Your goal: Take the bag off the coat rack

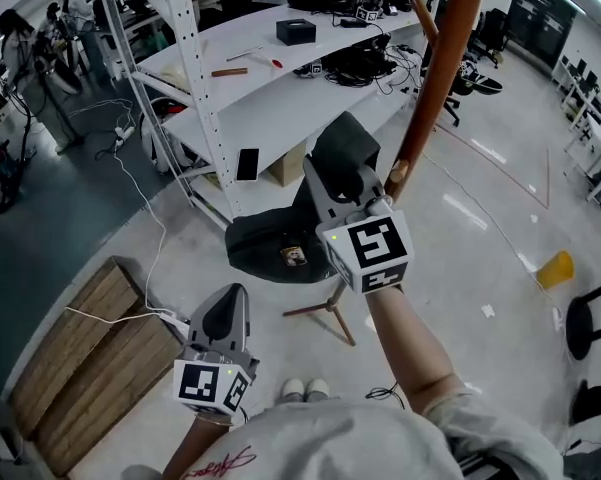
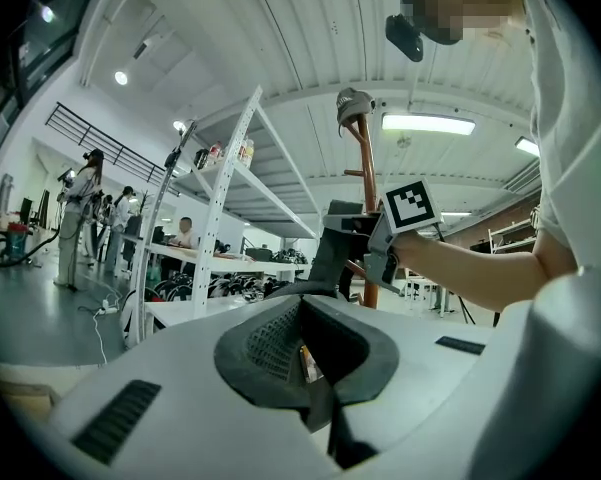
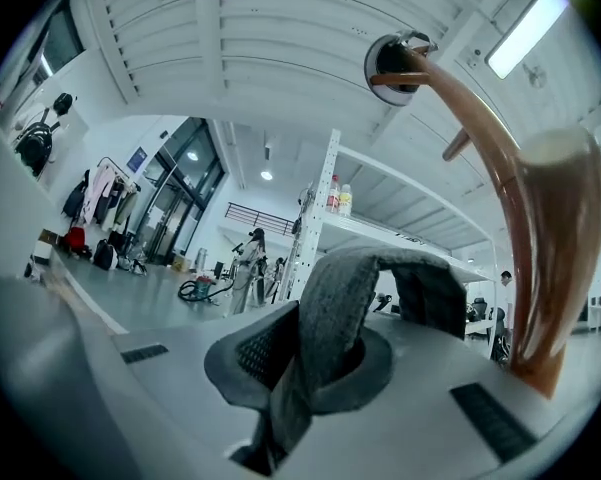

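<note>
Both jaws of the right hand-held gripper [image 3: 305, 363] were clamped narrowly on the grey felt strap [image 3: 330, 298], which arched up out of them and dropped again toward 3 o'clock. The bag [image 1: 270, 248] hung below the grip, at about 8 o'clock from it in the head view, well above the floor. A peg [image 3: 552, 268] of the coat rack [image 1: 435, 78] stood just beside the strap at 3 o'clock, and the strap looked free of it (though no view showed the far side of the loop). I judged the lift-off step nearly done; the next move called for drawing the bag away from the pole without snagging. The left hand-held gripper [image 2: 302, 353] was at 7 o'clock, jaws all but together, holding nothing.
</note>
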The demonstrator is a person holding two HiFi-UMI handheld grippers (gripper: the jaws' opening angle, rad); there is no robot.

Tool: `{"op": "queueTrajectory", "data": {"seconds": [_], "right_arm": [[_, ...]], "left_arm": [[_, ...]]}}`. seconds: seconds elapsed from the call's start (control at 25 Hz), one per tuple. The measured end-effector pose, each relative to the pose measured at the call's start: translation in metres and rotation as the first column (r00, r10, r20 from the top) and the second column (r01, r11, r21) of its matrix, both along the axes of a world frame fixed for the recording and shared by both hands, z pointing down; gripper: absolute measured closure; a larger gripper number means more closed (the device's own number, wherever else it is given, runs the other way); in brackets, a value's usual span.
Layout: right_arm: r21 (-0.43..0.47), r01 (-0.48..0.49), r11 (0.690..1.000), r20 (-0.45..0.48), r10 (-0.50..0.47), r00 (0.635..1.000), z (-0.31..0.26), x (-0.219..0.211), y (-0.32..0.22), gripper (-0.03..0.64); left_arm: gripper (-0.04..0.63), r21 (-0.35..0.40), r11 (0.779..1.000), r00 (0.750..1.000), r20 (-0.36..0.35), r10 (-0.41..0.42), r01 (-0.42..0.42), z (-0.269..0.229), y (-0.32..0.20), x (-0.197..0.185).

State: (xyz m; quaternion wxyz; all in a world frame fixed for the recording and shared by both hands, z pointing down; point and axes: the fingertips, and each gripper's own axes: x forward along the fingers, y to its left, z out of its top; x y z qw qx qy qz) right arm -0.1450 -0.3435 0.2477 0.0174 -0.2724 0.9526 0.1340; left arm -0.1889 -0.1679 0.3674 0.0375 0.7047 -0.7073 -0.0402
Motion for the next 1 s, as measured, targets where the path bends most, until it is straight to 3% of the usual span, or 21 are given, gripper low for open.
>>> {"op": "queueTrajectory", "data": {"seconds": [0.4, 1.0], "right_arm": [[0.052, 0.046, 0.998, 0.030, -0.048, 0.998, -0.029, -0.013, 0.034, 0.578], [0.149, 0.161, 0.976, 0.002, -0.164, 0.987, -0.061, -0.038, 0.105, 0.578]], "left_arm": [[0.577, 0.033, 0.999, 1.000, -0.001, -0.021, 0.021, -0.007, 0.023, -0.012], [0.577, 0.058, 0.998, 1.000, -0.012, -0.021, 0.022, -0.009, 0.043, -0.030]]}}
